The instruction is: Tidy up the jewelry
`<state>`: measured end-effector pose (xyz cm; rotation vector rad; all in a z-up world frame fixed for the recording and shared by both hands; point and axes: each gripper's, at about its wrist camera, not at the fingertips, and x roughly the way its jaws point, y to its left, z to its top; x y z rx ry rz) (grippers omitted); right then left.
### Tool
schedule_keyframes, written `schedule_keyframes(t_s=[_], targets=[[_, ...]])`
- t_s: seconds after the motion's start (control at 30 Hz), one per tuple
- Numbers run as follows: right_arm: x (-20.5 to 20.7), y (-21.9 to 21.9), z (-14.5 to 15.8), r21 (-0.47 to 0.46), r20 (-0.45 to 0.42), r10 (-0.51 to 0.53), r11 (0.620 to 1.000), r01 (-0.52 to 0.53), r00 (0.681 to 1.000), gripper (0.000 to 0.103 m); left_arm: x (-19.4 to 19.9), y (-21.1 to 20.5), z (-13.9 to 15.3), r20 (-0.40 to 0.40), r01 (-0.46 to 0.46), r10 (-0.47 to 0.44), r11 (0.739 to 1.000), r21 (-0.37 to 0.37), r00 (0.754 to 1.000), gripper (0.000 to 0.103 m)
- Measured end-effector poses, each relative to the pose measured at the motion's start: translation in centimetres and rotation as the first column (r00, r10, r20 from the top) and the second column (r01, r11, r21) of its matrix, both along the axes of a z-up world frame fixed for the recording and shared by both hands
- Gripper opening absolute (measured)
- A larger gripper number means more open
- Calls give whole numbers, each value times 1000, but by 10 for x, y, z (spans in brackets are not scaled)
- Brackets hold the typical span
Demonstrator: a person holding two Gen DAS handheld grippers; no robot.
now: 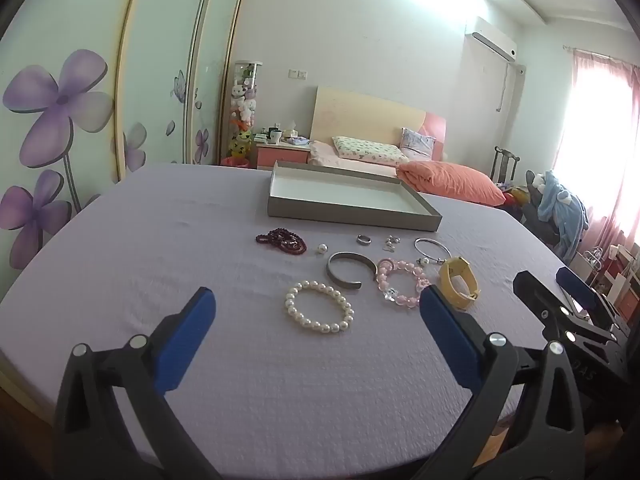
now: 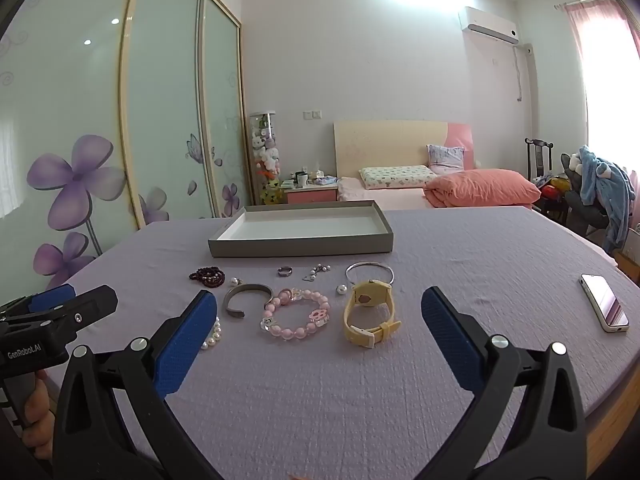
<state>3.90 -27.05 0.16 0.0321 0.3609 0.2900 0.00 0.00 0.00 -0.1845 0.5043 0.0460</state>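
The grey tray stood on the lilac cloth, and all jewelry lay in front of it, outside. Nearest the tray were the dark red beads, a ring and a thin silver bangle. Further from the tray lay the grey cuff, the pearl bracelet, the pink bead bracelet and the yellow watch. The left gripper and the right gripper both had their fingers spread wide and held nothing. A phone lay far right of the tray.
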Motion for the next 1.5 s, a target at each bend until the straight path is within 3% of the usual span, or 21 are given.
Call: schedule_keyframes(t_s=[1.5], targets=[[3,4,-3,-4,-5,1,1000,-1,1000,102,-1,-1,-5,-7,-2,2,1000,3,1000,101]])
